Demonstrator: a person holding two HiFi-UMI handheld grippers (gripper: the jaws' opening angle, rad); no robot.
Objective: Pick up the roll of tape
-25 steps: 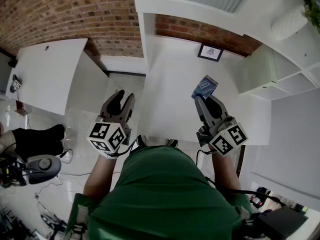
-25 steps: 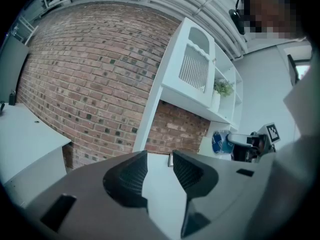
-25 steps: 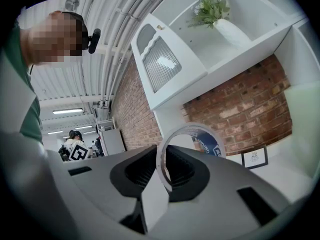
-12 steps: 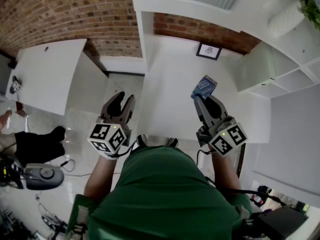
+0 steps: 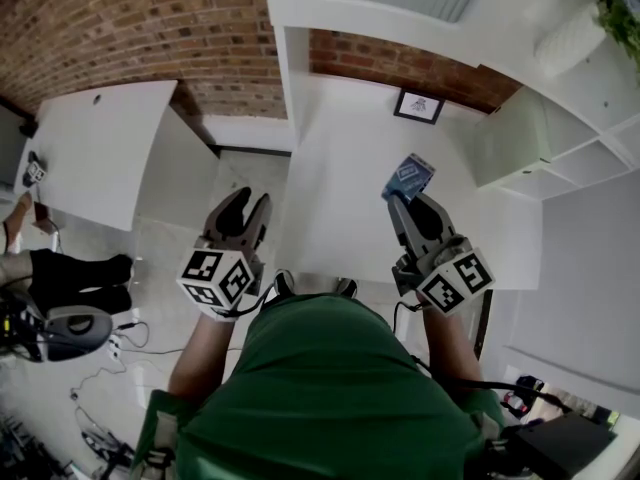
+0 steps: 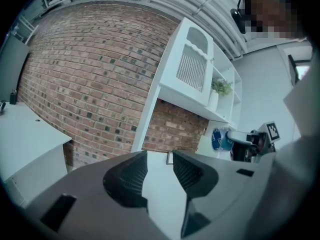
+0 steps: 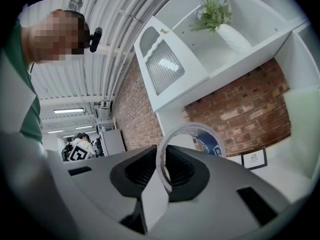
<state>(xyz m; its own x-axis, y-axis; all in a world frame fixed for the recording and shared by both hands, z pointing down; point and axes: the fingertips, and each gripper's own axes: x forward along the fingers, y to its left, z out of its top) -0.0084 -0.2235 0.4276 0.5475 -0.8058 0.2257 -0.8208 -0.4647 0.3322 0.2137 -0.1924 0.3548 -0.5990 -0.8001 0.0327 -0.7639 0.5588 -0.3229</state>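
Observation:
The roll of tape [image 5: 408,176], blue with a clear ring, stands up between the jaws of my right gripper [image 5: 411,206], which is shut on it above the white table [image 5: 340,148]. In the right gripper view the ring of the roll of tape [image 7: 209,143] rises from between the pads of that gripper [image 7: 161,171]. My left gripper [image 5: 246,211] hovers off the table's left edge, open, with nothing between its jaws. The left gripper view shows the same bare gap in that gripper [image 6: 160,166], with the tape [image 6: 218,139] off to the right.
A small framed picture [image 5: 420,105] leans at the table's far end against the brick wall. White shelving [image 5: 560,148] with a potted plant [image 5: 585,33] flanks the right. A second white table [image 5: 90,148] stands left. Another person's legs [image 5: 70,271] and a grey device [image 5: 70,333] lie on the floor.
Both grippers and the tape stay where they were. At the left edge the other person's legs and the grey device on the floor have shifted.

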